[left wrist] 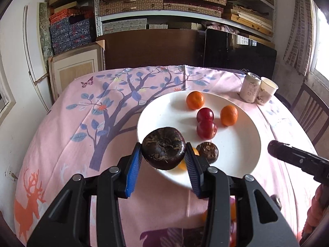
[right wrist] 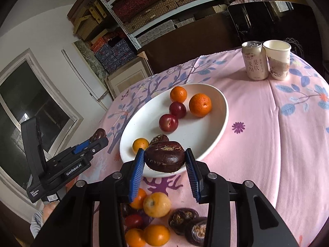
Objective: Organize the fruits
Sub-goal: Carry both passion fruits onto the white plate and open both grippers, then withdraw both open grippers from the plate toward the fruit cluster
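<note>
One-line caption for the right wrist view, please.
Right tongs grip a dark water chestnut above the near rim of a white plate holding oranges and plums.

White walls, box-laden shelving (left wrist: 164, 14), dark window (right wrist: 30, 103), wooden chair (left wrist: 308, 111).

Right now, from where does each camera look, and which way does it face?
Left wrist: sits behind the left tool, facing forward over the plate toward the shelves; its blue fingers clamp a dark chestnut, and the right tool's tip enters from the right.
Right wrist: sits behind the right tool, looking down and across the plate; it clamps another chestnut, and the left tool shows at the left.
Both views share the plate, its oranges and plums, the can and the cup.
</note>
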